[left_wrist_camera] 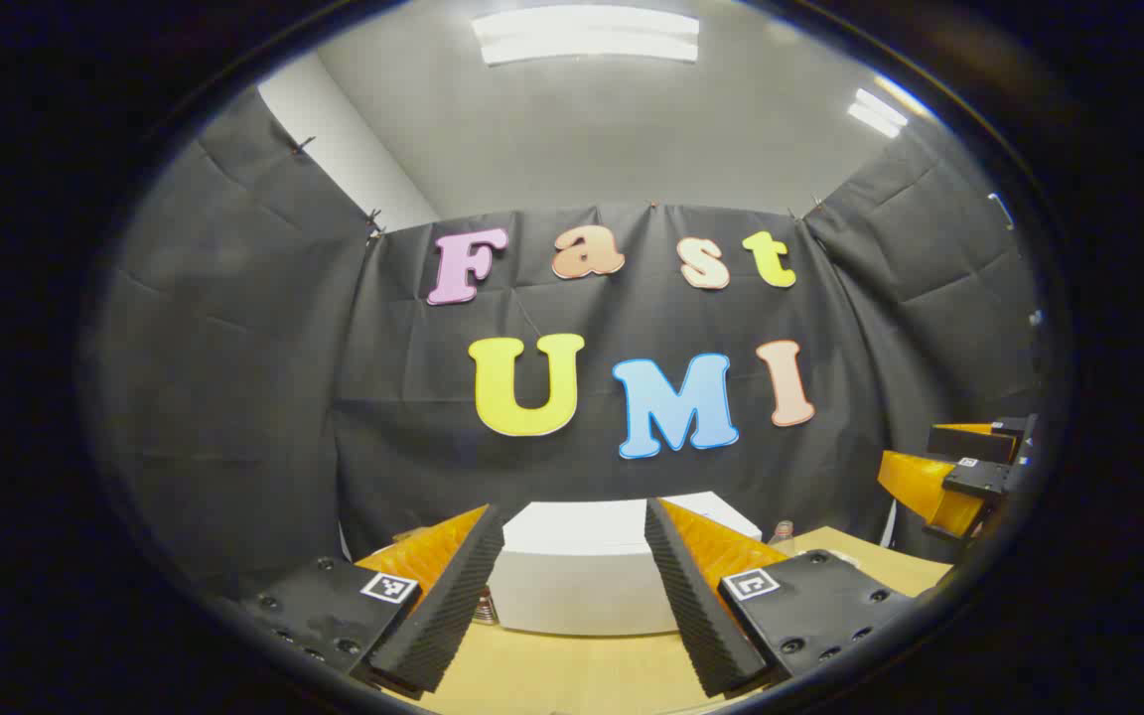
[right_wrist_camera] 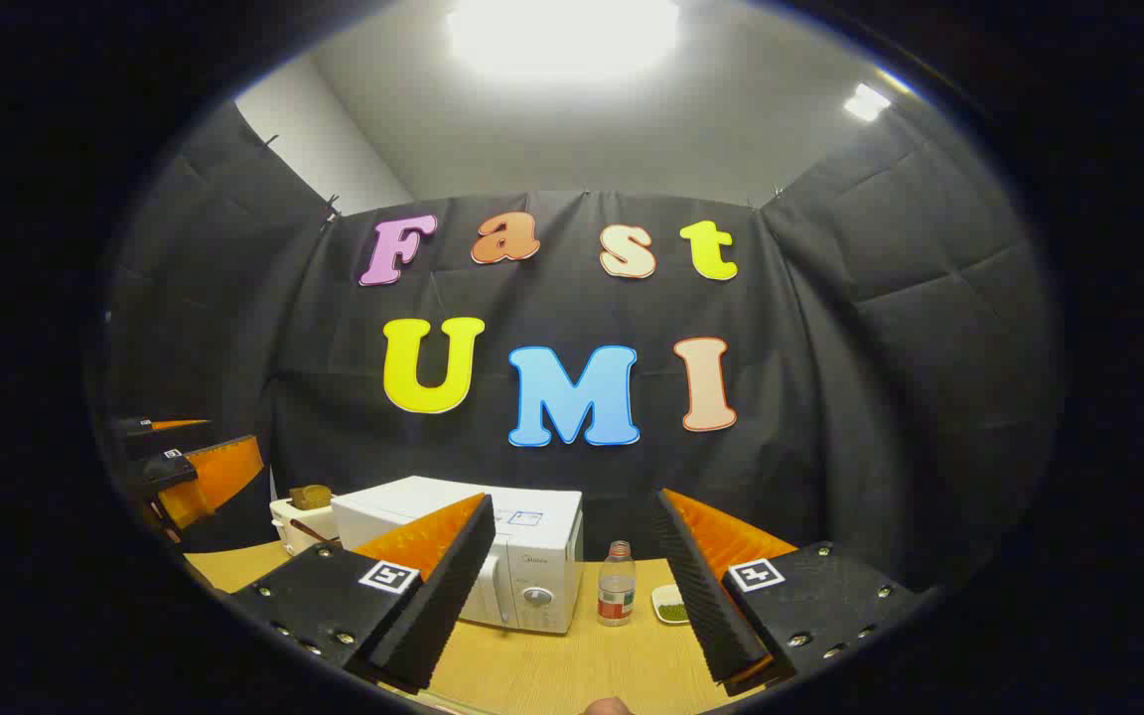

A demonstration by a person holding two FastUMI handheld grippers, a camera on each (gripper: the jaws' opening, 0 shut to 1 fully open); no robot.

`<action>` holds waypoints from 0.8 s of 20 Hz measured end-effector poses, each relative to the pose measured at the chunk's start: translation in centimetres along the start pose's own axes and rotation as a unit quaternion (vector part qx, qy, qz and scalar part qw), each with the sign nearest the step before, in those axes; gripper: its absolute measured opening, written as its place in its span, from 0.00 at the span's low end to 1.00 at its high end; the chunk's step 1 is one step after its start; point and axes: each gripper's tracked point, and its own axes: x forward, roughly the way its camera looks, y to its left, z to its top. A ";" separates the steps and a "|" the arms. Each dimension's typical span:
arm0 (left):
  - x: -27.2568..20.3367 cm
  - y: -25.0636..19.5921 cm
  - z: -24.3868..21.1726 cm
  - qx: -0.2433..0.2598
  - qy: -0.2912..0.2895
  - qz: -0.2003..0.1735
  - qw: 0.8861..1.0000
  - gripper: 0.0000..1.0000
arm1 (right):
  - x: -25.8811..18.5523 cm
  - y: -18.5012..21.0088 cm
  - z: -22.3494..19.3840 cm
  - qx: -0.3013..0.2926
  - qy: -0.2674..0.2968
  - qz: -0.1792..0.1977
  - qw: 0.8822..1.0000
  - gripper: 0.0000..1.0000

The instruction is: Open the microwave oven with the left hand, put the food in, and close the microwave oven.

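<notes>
On the wooden table [right_wrist_camera: 552, 670], microwave [right_wrist_camera: 522, 556] door closed; both hand-held grippers [left_wrist_camera: 572, 606] [right_wrist_camera: 557, 606] spread, holding nothing

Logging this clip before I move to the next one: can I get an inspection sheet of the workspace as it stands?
Surface: wooden table, bare in front.
Job's things: white microwave, door shut; small dish of green food to its right.
Clutter: bottle between microwave and dish; toaster behind the microwave.
Grippers: left gripper and right gripper both raised, jaws open, empty.
Cables: nothing seen.
Surroundings: black cloth wall, ceiling lights.
</notes>
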 end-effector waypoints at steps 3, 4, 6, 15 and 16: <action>0.7 -0.1 -0.4 -0.008 0.001 -0.002 1.000 0.95 | 0.1 -0.7 -0.1 0.000 0.001 -0.013 1.000 0.97; 0.7 0.0 -0.6 -0.009 0.003 -0.002 1.000 0.96 | 0.0 -1.0 0.0 0.003 0.000 -0.018 1.000 0.98; 1.5 -0.1 -0.9 -0.010 0.005 -0.004 1.000 0.95 | -0.3 -1.5 -0.1 0.006 0.000 -0.028 1.000 0.97; 4.2 -1.2 -1.6 -0.009 0.009 -0.023 1.000 0.94 | -0.8 -4.0 -0.1 0.004 0.002 -0.066 0.998 0.98; 4.4 -1.5 -1.7 -0.010 0.009 -0.025 1.000 0.94 | -0.8 -4.1 -0.1 0.001 0.002 -0.068 0.998 0.98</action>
